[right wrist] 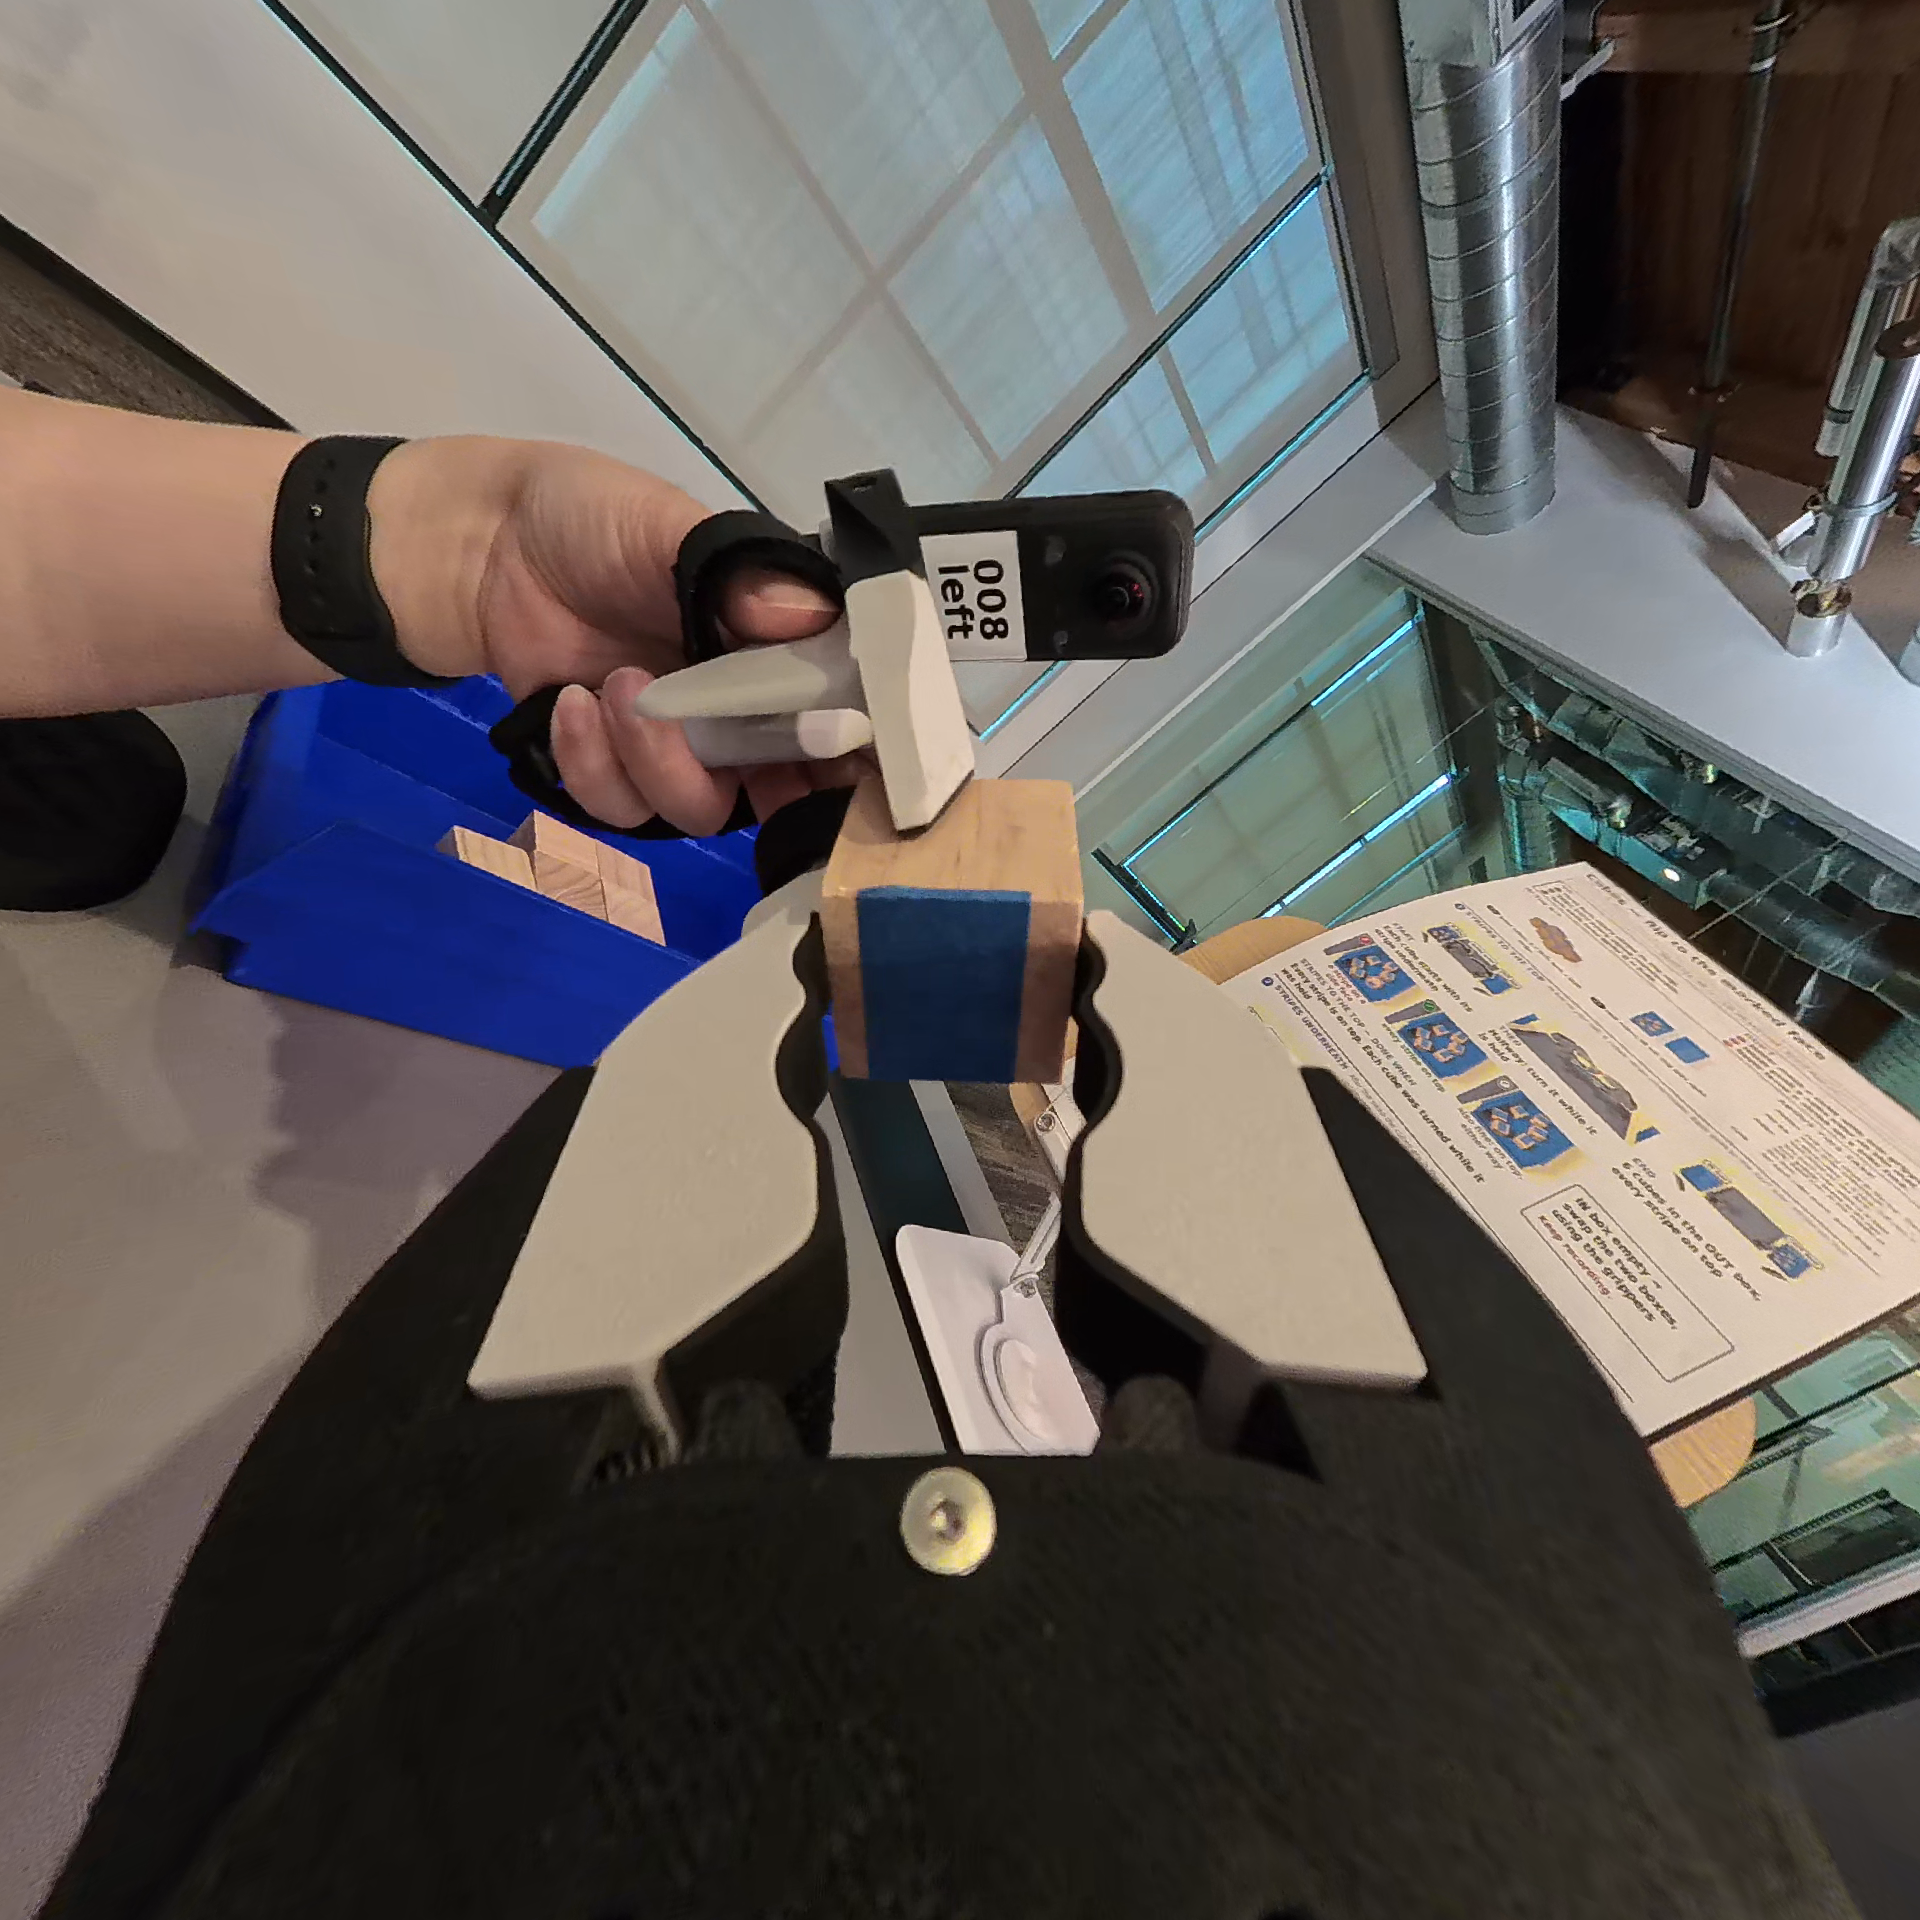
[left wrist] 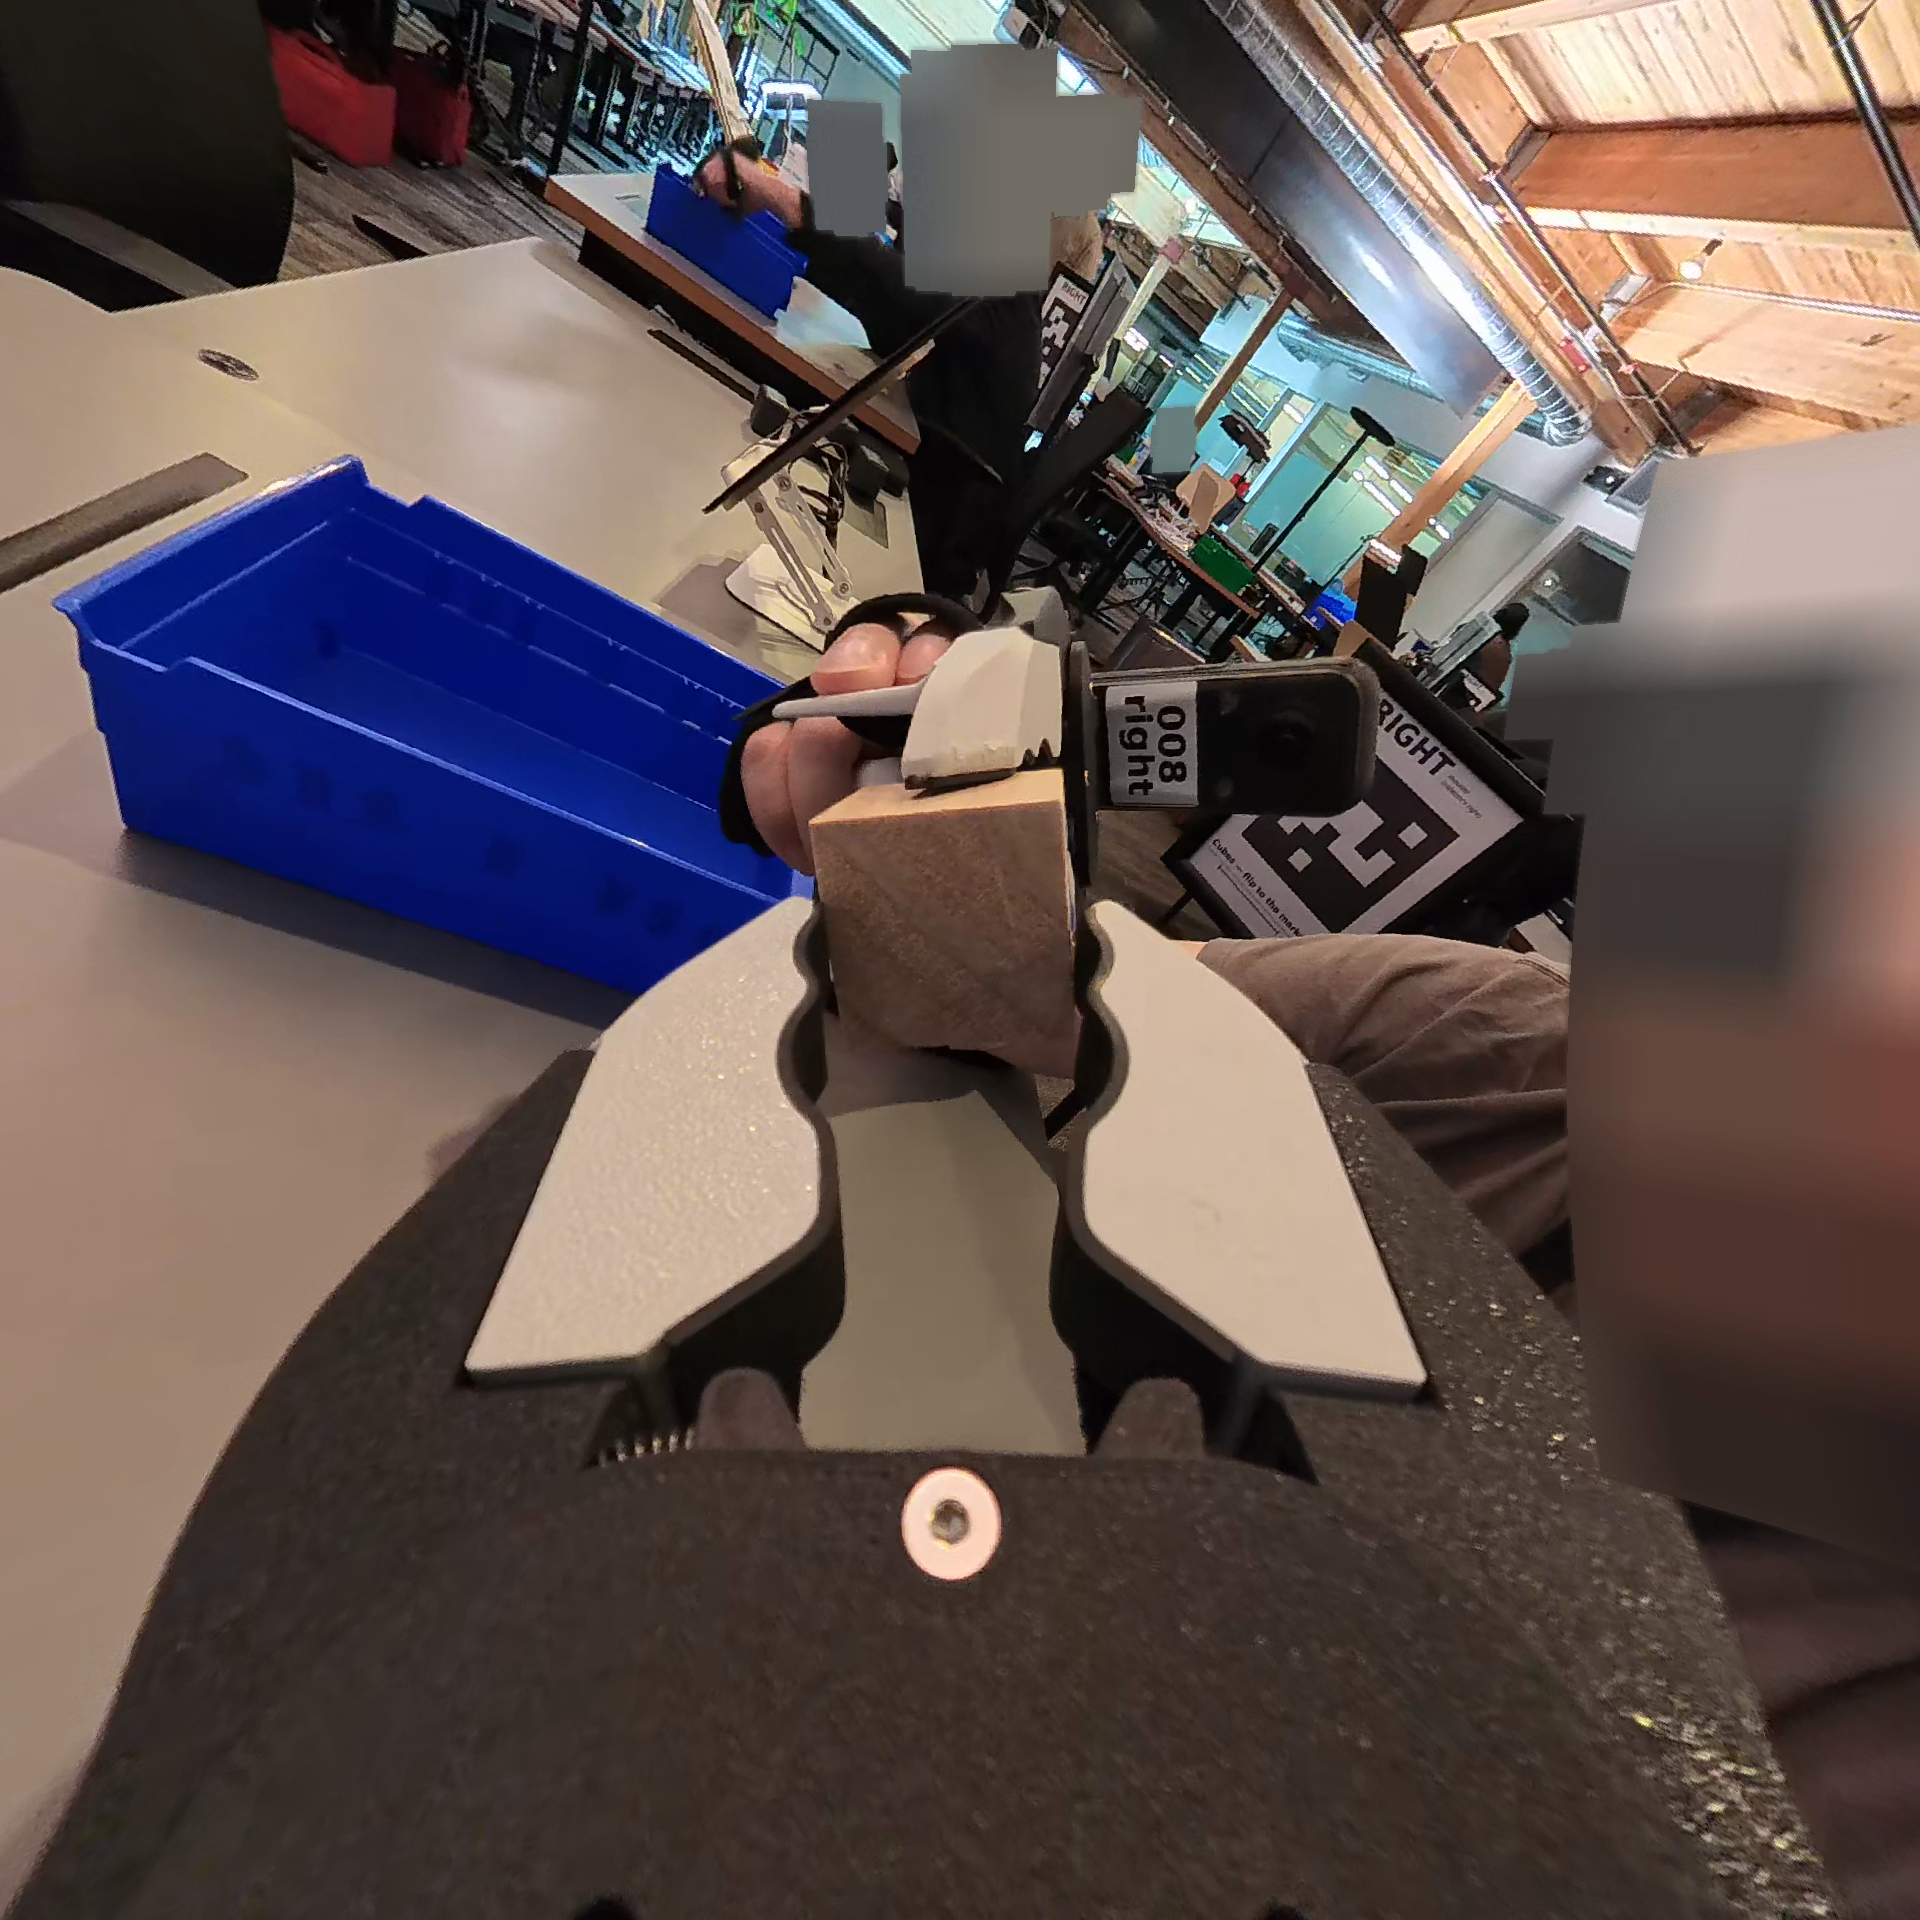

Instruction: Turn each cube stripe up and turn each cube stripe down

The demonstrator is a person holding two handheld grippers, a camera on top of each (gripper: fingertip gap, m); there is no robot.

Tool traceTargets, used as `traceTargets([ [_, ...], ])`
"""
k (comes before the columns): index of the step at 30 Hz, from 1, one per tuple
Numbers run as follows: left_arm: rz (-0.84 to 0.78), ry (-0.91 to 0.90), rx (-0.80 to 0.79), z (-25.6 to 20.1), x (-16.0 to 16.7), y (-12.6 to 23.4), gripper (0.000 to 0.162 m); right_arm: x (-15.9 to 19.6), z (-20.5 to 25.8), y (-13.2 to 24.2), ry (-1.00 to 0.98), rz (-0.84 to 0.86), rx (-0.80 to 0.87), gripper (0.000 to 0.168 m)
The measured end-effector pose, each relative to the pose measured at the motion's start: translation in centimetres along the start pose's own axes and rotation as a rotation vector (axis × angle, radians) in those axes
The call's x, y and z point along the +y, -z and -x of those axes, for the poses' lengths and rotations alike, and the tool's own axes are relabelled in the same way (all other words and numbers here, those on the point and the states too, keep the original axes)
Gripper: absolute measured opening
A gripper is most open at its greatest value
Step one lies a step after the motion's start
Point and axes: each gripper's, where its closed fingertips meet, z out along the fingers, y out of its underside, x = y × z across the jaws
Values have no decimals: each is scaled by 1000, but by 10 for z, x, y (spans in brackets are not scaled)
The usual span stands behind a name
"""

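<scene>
A wooden cube point(right wrist: 951, 935) is clamped between both grippers' fingers point(right wrist: 1132, 997) point(left wrist: 800, 987), its blue stripe point(right wrist: 945, 982) turned toward the right gripper.

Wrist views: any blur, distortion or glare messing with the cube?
Left wrist view: cube sharp between the left gripper fingers, strong fisheye bending at the edges, ceiling lights bright. Right wrist view: cube and its blue stripe crisp in the right gripper, no glare, window frames bowed.

Cube point(right wrist: 951, 961): light wood, 1 blue stripe point(right wrist: 943, 982) on the near face. Bin point(left wrist: 416, 717): solid blue. Gripper fingers point(right wrist: 686, 1143): grey on black body. Table point(left wrist: 208, 1091): grey.
</scene>
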Motion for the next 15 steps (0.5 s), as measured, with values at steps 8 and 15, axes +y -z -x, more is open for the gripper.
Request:
traceTargets([
  [8,3,3,-4,0,0,1,45,0,0,-1,31,22,7,46],
  [15,-11,14,5,1,-2,3,45,3,-4,-1,28,36,33,52],
])
